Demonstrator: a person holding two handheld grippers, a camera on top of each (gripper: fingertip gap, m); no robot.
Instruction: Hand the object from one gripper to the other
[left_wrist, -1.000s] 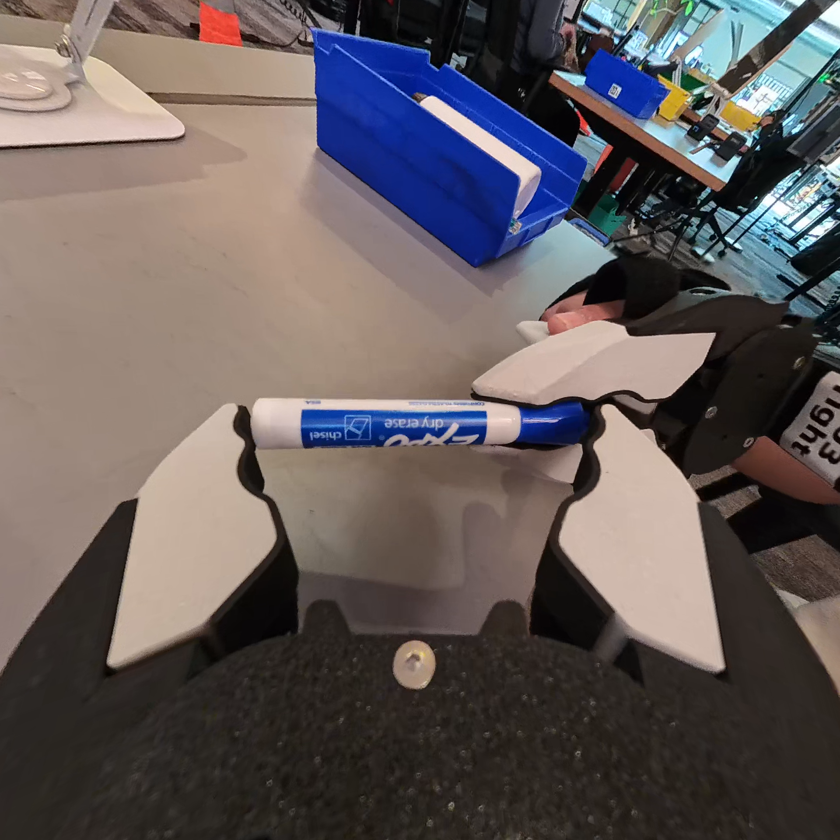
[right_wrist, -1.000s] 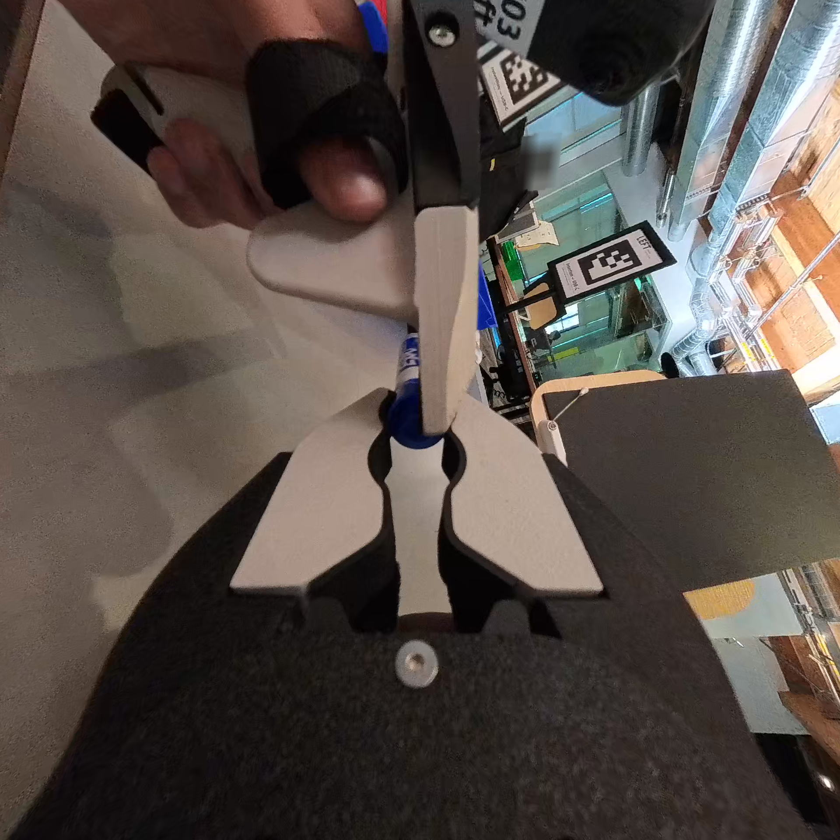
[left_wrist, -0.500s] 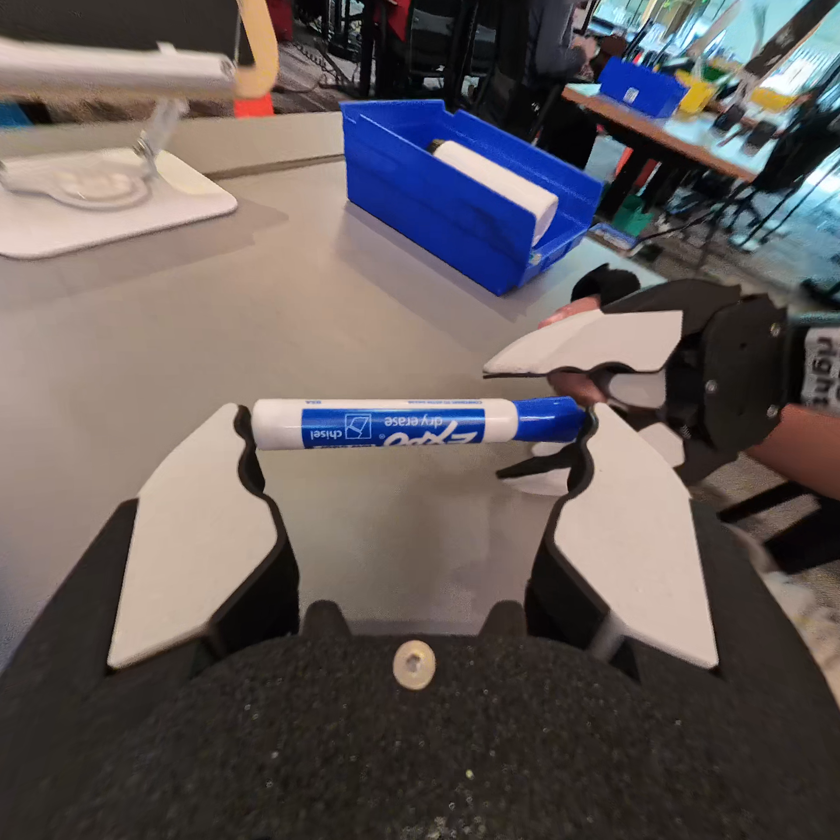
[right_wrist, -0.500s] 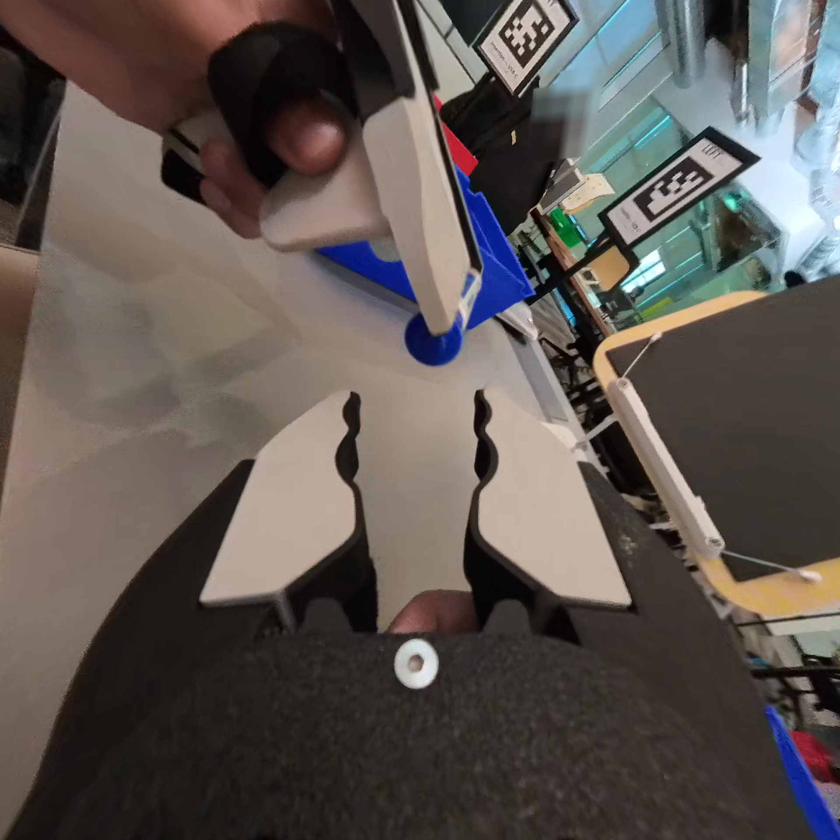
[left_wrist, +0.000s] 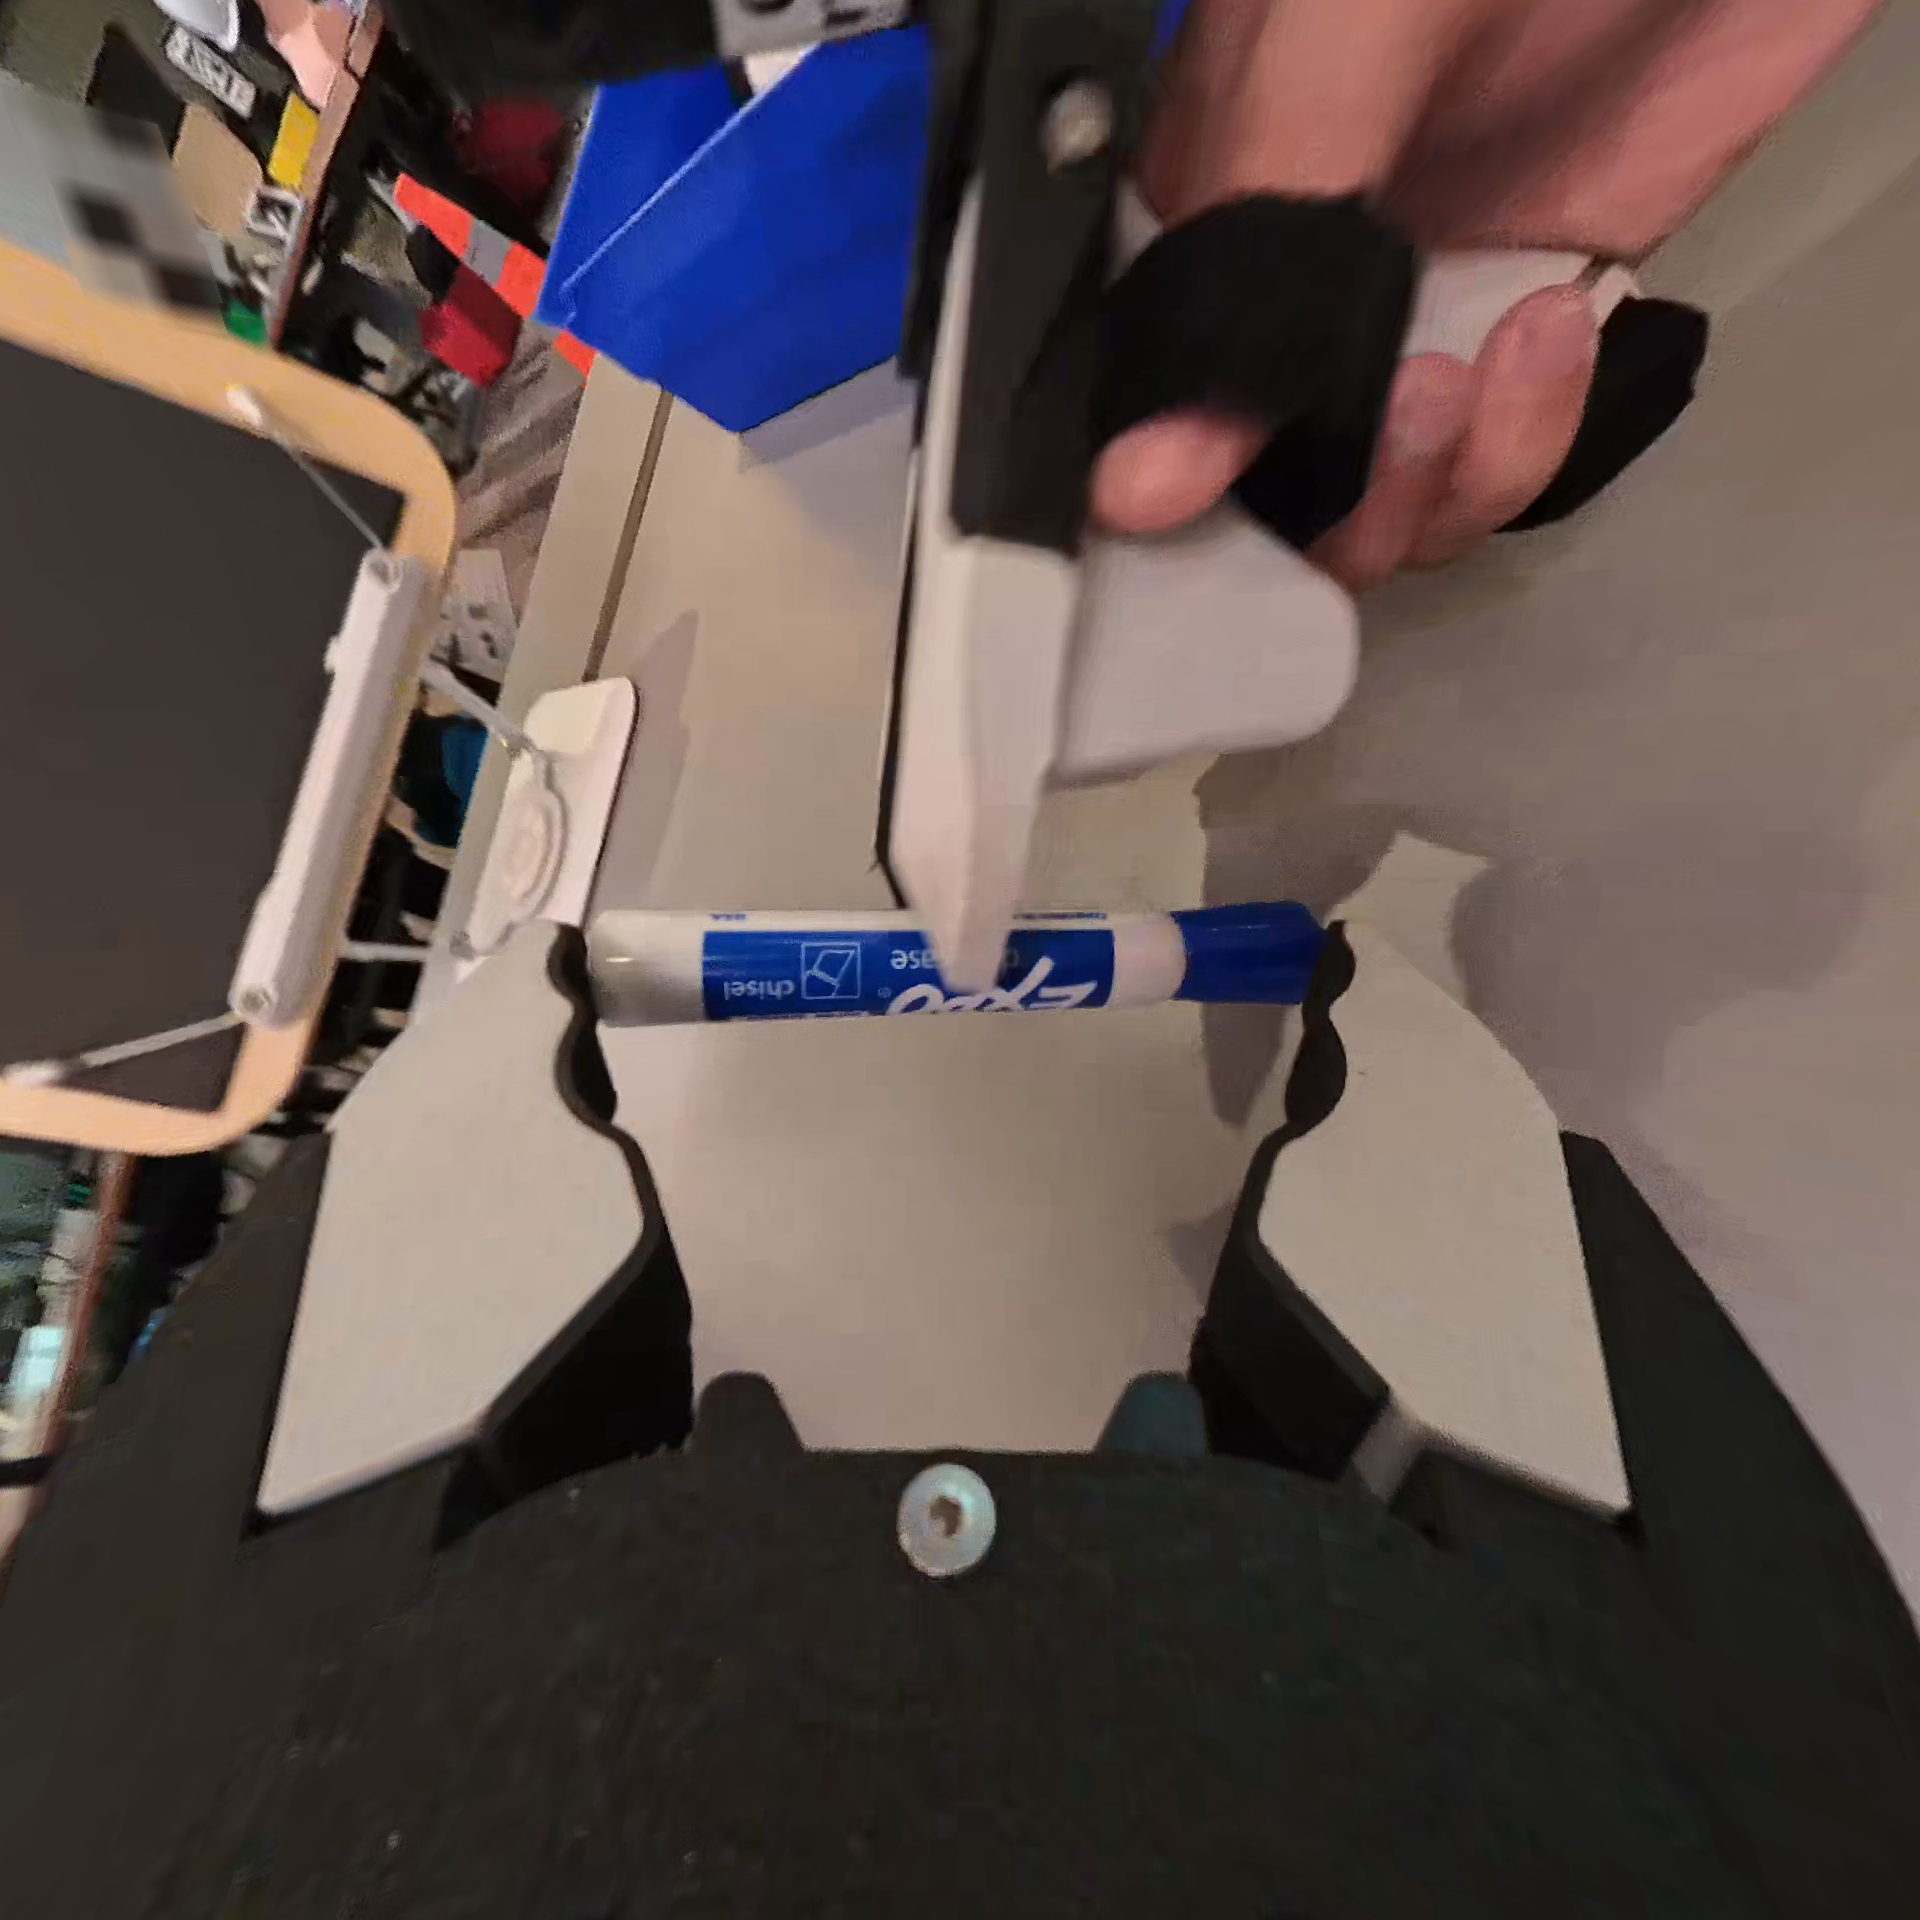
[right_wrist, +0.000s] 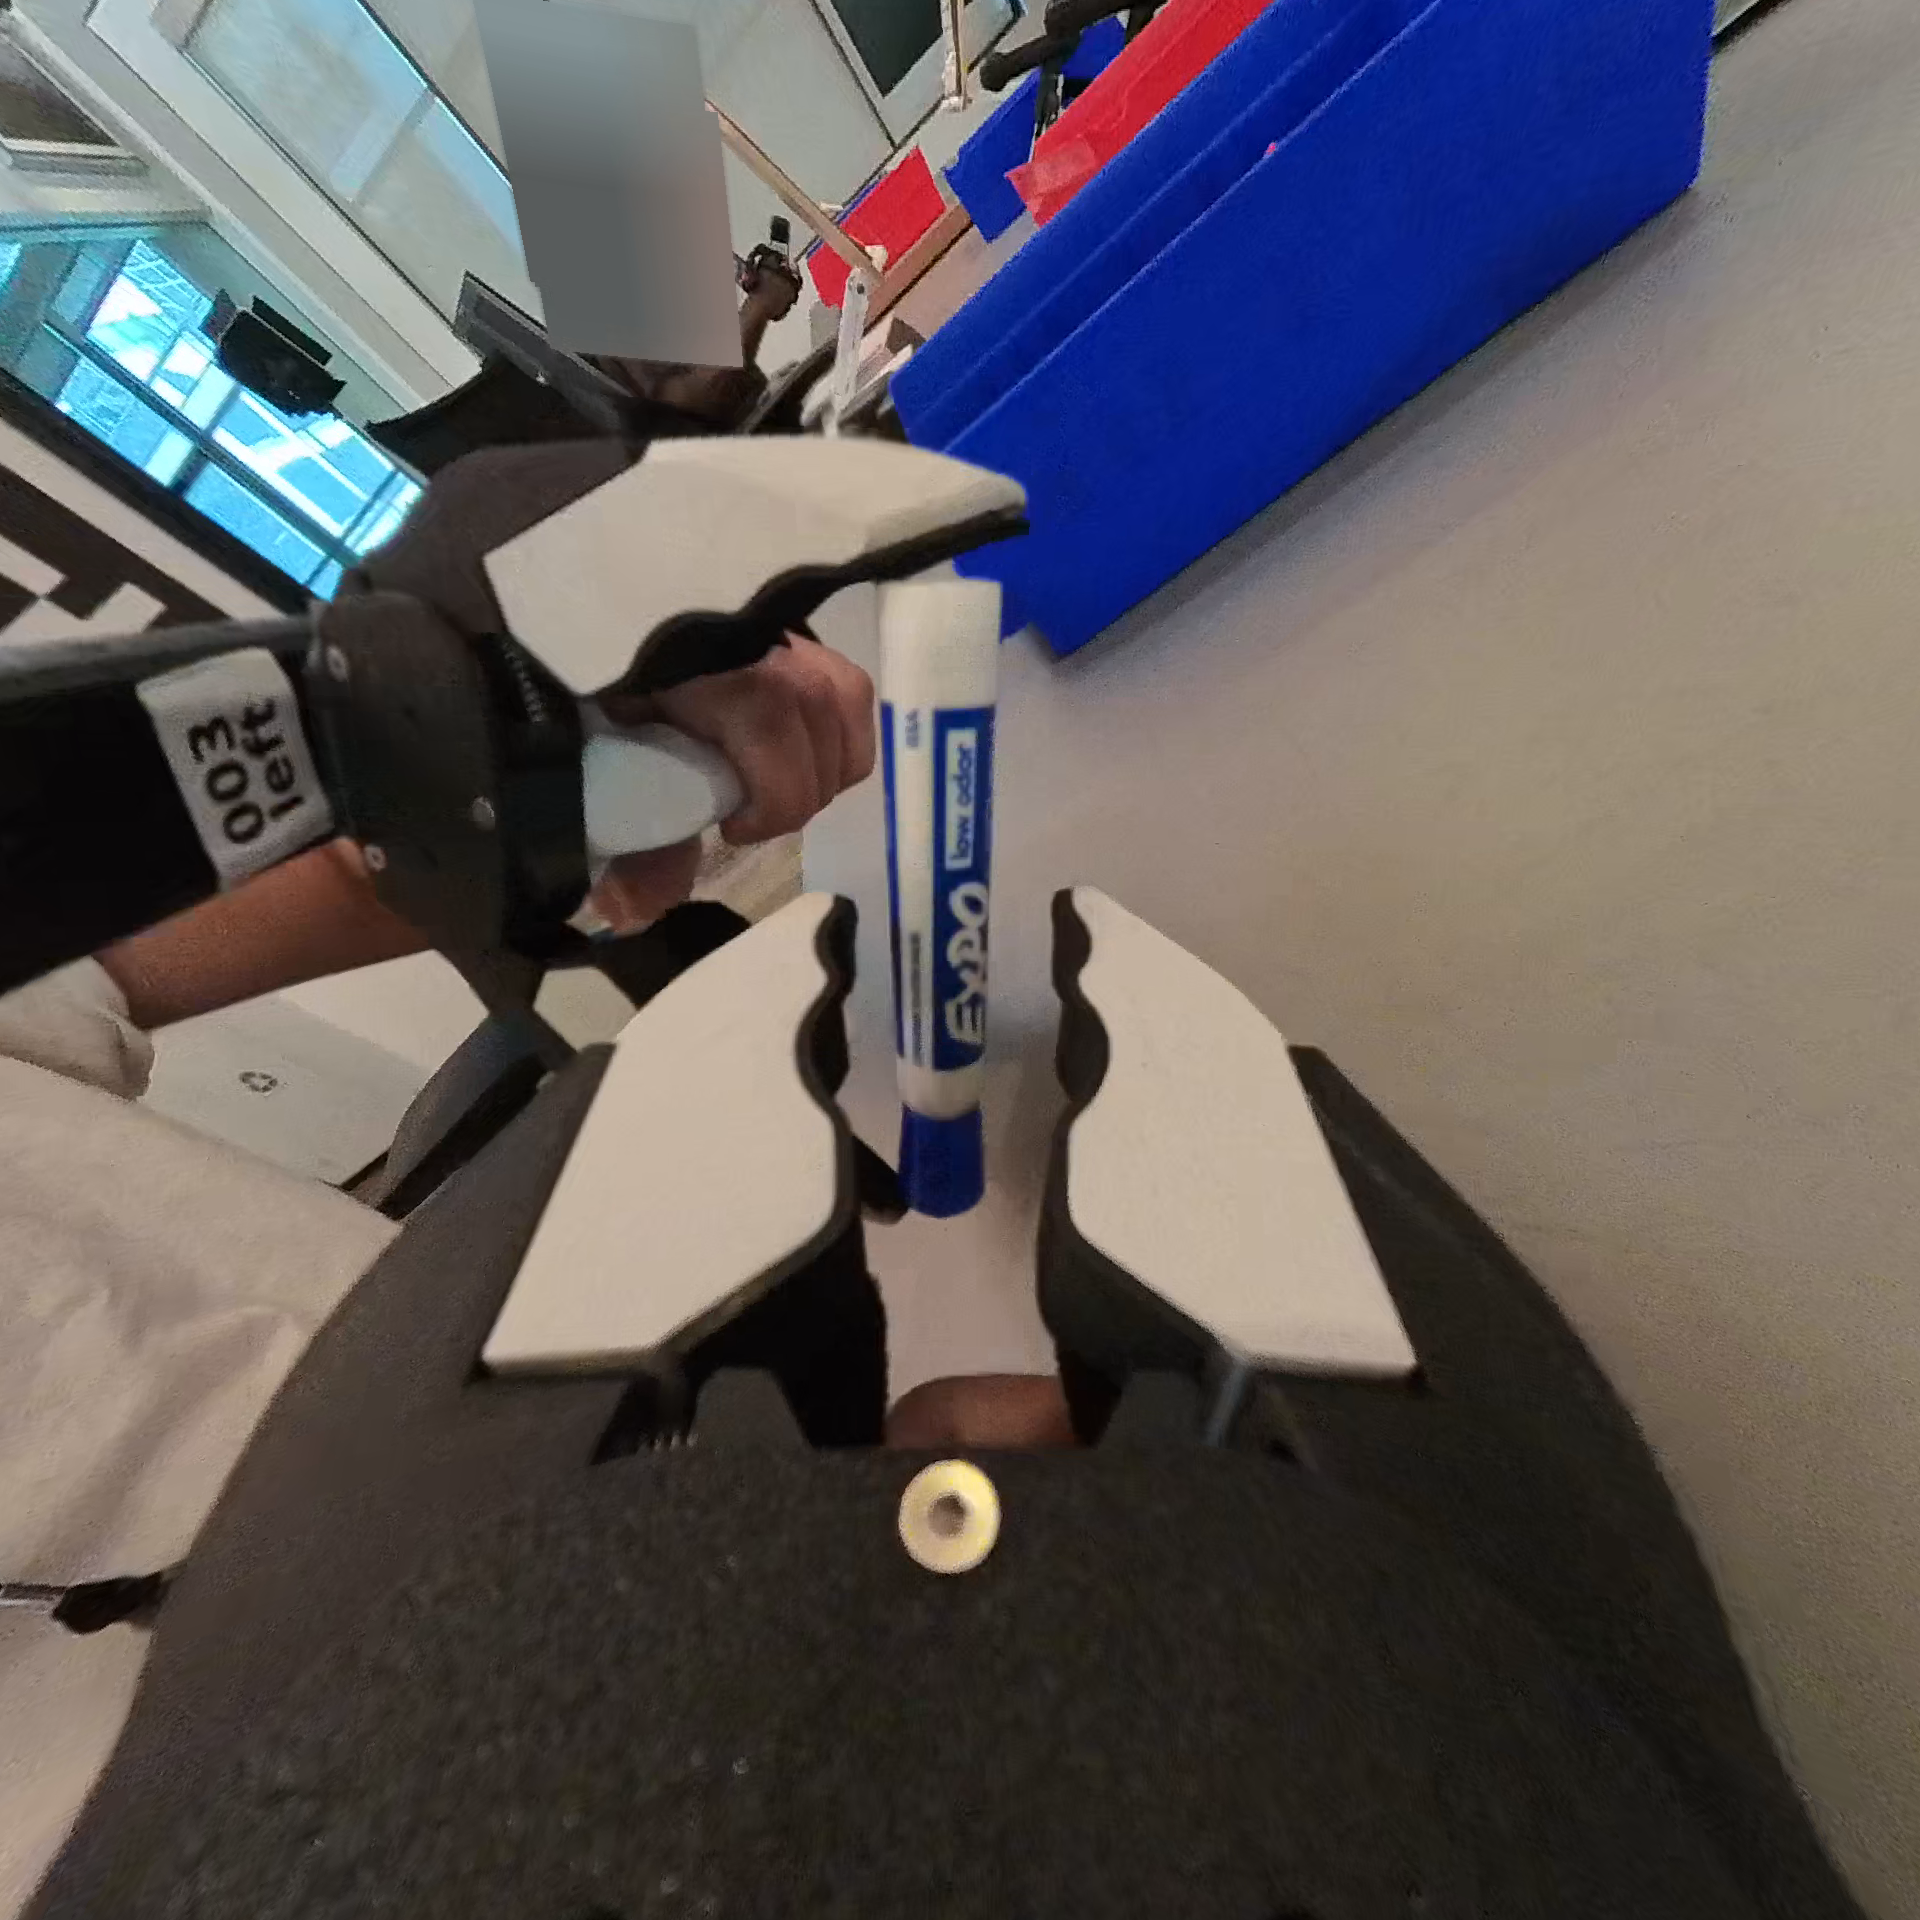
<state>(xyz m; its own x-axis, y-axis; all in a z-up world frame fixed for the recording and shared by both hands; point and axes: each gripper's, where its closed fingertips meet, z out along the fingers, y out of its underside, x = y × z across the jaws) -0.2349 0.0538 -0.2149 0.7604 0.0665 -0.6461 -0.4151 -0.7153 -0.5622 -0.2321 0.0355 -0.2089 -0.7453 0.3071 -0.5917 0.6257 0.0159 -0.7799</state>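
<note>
Left tool (left_wrist: 956, 971) pinches marker (left_wrist: 935, 977) end to end, above bench (left_wrist: 1662, 935). Right tool (right_wrist: 951, 1023) part open — fingers straddle marker barrel, not yet closed. Handover midway; right grip, then left release, remain.

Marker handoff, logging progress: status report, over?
Left gripper shut on marker, end to end. Right gripper open, straddling marker barrel, not yet closed. Nothing in the way; blue bin well behind.
</note>
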